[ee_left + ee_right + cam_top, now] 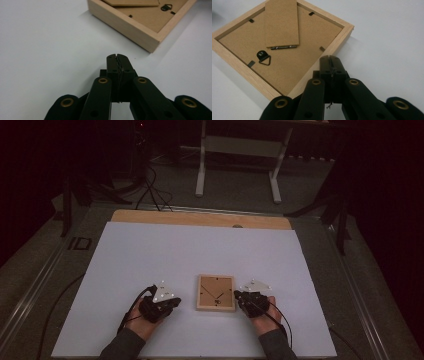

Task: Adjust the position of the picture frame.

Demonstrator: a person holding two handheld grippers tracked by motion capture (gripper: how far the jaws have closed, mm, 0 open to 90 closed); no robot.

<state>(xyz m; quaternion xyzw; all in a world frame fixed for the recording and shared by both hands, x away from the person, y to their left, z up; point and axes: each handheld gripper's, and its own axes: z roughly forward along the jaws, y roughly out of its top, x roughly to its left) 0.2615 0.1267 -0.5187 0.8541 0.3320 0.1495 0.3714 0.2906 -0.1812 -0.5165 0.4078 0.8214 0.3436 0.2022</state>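
Observation:
A small wooden picture frame (215, 292) lies face down on the white table top, its brown backing board, fold-out stand and black hanging ring up. My left gripper (176, 302) rests left of the frame, shut and empty, jaw tips pressed together (117, 56) a short way from the frame's corner (152, 45). My right gripper (239, 296) sits at the frame's right edge, also shut with nothing between the jaws (329, 58); its tips hover over the frame's rim (334, 47). The backing (287, 50) carries a hanging ring (263, 58) and several small black clips.
A white sheet (150, 255) covers the table, with a wooden strip (200, 218) along its far edge. Beyond the table stands a white-legged bench (240, 150) on a dark floor with cables (150, 190). Both forearms enter from the bottom edge.

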